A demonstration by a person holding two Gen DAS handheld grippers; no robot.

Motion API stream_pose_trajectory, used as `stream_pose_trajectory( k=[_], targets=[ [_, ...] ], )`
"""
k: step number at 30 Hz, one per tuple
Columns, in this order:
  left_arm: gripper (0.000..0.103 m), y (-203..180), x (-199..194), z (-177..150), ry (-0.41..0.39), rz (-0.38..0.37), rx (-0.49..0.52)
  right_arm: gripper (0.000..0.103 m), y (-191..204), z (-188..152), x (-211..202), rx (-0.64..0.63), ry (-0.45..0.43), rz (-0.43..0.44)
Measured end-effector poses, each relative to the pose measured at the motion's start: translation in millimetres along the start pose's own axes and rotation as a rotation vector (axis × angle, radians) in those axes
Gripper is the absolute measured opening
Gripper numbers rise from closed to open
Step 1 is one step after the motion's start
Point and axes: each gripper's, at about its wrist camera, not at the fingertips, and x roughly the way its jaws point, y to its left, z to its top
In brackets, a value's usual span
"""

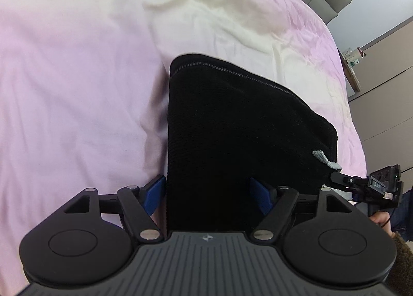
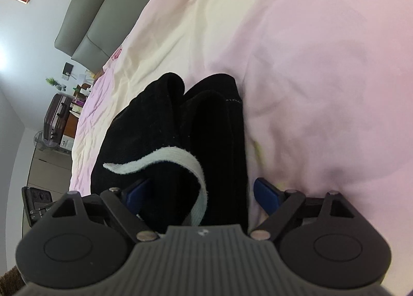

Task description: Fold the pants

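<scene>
Black pants lie folded on the pink bed. Both the left gripper and the right gripper stand wide apart, straddling the cloth, pressing nothing. A pale drawstring curls on top.

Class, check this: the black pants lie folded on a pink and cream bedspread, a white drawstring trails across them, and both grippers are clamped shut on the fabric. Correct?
One slip: neither gripper is shut. In the left wrist view the left gripper stands open around the black pants; the right wrist view shows the right gripper open too. The bedspread and white drawstring are as stated.

Soft daylight (fisheye-warped, blurred edges)
</scene>
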Motion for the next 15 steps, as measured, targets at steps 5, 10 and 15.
stream_pose_trajectory(
  k=[5,10,15],
  targets=[
    [0.075,0,7,-1,0.0,0.005,-0.011,0.071,2,1,22,0.003,-0.003,0.003],
    [0.06,-15,-3,-2,-0.006,0.054,0.033,0.058,15,-1,17,-0.011,-0.008,-0.023],
    [0.051,-31,-21,-5,-0.019,0.091,0.044,0.05,43,-2,4,-0.025,-0.038,-0.069]
  ],
)
